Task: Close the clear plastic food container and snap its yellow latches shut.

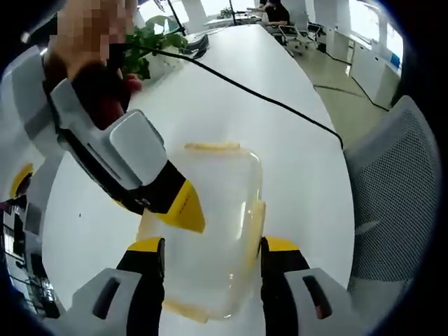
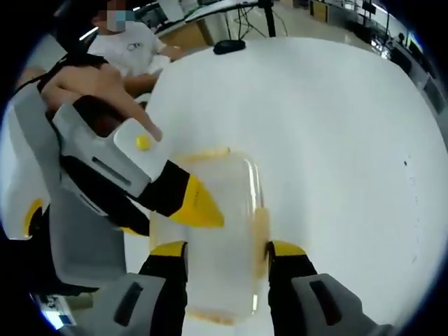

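We see the clear container [image 1: 213,231] [image 2: 210,238] lying flat on the white table [image 1: 238,119] [image 2: 329,140], lid on. Its yellow latches [image 1: 211,146] [image 2: 203,153] line the edges; we cannot tell whether they are snapped down.

Open-plan office or meeting area. Long white bench [image 1: 231,105] with rounded far end, like a conference table, running away from the camera in the left gripper view. Grey mesh-backed office chair [image 1: 399,189] drawn up at its side. Black cable [image 1: 266,98] trailing across the top. Potted green plant [image 1: 150,42] near one edge. Far end: a seated person [image 1: 274,10] at work, more chairs [image 1: 308,31] around, pale floor, bright windows [image 1: 364,17] behind. Right gripper view: dark mouse-like object [image 2: 229,46] on the bench, stand legs [image 2: 248,17] and rows of desks [image 2: 392,42] beyond
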Motion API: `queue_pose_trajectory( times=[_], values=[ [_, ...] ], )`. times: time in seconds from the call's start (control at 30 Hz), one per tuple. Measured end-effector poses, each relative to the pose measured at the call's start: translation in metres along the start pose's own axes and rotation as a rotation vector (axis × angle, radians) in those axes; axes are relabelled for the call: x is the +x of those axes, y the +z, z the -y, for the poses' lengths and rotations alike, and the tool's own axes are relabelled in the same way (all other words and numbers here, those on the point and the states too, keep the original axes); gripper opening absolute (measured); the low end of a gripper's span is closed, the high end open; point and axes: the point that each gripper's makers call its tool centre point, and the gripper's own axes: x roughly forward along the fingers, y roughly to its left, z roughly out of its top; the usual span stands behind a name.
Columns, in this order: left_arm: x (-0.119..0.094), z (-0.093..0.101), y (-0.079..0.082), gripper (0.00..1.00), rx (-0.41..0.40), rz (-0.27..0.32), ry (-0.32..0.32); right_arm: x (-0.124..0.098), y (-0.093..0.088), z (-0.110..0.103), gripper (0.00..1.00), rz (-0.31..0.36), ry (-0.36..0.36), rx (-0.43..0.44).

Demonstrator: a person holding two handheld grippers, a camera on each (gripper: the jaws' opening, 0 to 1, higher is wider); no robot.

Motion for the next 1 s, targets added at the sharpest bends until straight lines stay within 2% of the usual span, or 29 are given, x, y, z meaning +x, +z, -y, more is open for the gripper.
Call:
queue_pose_trajectory(
  times=[0.17,0.23,0.27,0.33,0.37,0.43,0.53,0.6,0.63,0.67,0.73,0.77,0.8,0.87,1.0],
  values=[
    [0.000,-0.001,0.000,0.53,0.000,-0.013,0.012,-0.001,0.004,0.005,0.36,0.016,-0.021,0.026],
    [0.000,-0.002,-0.001,0.53,0.002,-0.007,0.007,-0.005,0.012,0.012,0.26,0.032,-0.065,0.015],
    [0.001,-0.002,-0.001,0.53,0.001,-0.006,0.007,-0.005,0.011,0.012,0.25,0.022,-0.068,0.020],
    [0.001,-0.001,-0.001,0.52,0.003,-0.012,0.013,-0.003,0.011,0.010,0.26,-0.004,-0.059,0.022],
    [0.001,-0.004,-0.001,0.51,0.015,-0.015,0.036,-0.002,0.011,0.011,0.26,-0.012,-0.053,0.021],
    [0.003,-0.002,0.004,0.51,0.001,-0.018,0.038,-0.002,0.012,0.012,0.26,-0.022,-0.049,0.018],
    [0.003,-0.002,0.001,0.51,0.004,-0.022,0.035,-0.001,0.011,0.013,0.26,-0.017,-0.034,0.029],
    [0.004,-0.002,0.000,0.51,0.002,-0.018,0.034,0.000,0.011,0.014,0.27,-0.008,-0.013,0.055],
    [0.004,-0.002,0.000,0.51,0.001,-0.018,0.034,0.002,0.013,0.011,0.29,0.009,0.007,0.099],
    [0.004,-0.002,0.000,0.51,0.000,-0.021,0.033,0.003,0.012,0.014,0.29,0.009,0.017,0.073],
    [0.004,-0.002,0.000,0.51,-0.011,-0.022,0.032,0.004,0.011,0.011,0.29,0.024,0.046,0.097],
    [0.004,0.001,-0.001,0.51,-0.023,-0.020,0.011,0.004,0.007,0.003,0.30,-0.001,0.073,0.157],
    [0.002,-0.002,-0.002,0.50,-0.017,-0.024,0.028,0.005,0.008,0.007,0.30,0.009,0.056,0.108],
    [0.002,-0.002,-0.001,0.50,-0.019,-0.030,0.028,0.006,0.008,0.006,0.30,-0.003,0.049,0.091],
    [0.003,-0.003,-0.001,0.51,-0.016,-0.032,0.034,0.007,0.008,0.008,0.30,0.017,0.047,0.100]
  ],
)
